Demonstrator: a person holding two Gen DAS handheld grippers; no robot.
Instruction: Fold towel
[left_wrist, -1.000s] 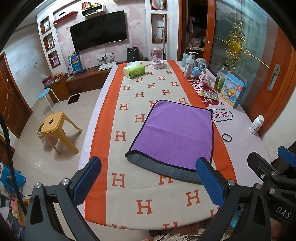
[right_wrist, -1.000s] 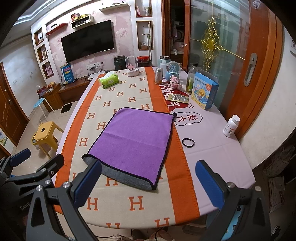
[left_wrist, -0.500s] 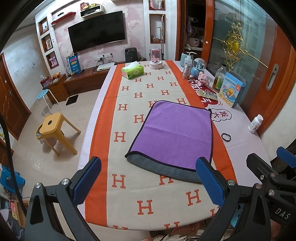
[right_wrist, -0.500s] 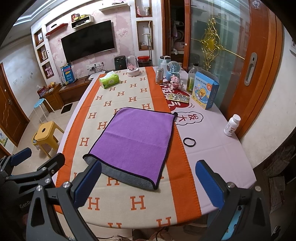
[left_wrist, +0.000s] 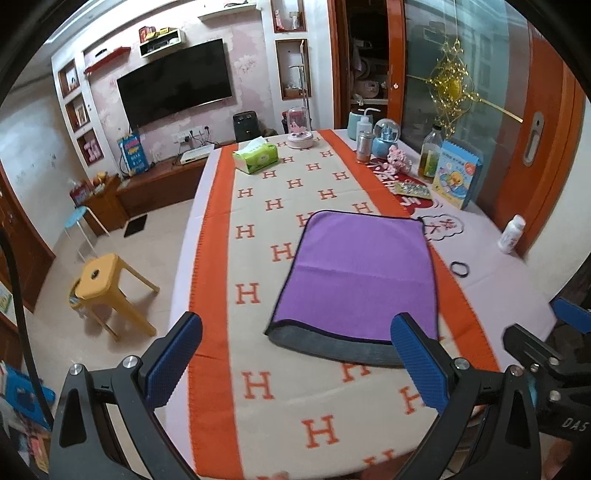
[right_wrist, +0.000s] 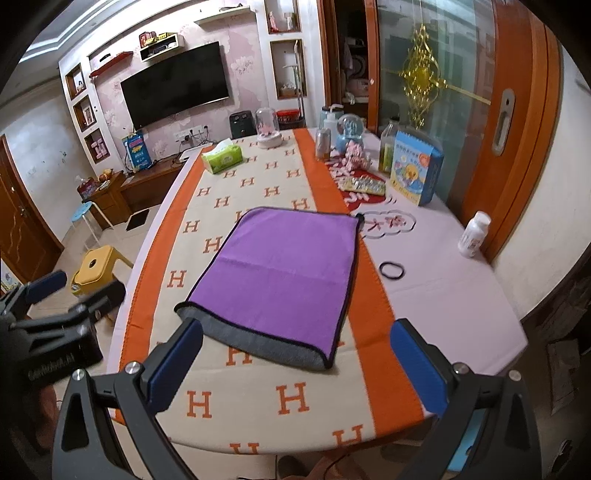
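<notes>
Towel (left_wrist: 362, 273): flat purple rectangle, grey underside.

Both cams sit at the near end of the table (left_wrist: 480, 291), raised a bit and looking down its length toward the TV (left_wrist: 175, 79) wall. The left wrist view stands further left, so the yellow stool (left_wrist: 107, 284) and floor show big. The right wrist view is shifted right, closer to the white bottle (right_wrist: 474, 239) side. Both share the purple towel (left_wrist: 364, 273) mid-table, fairly near, and each catches the other gripper at its edge.
</notes>
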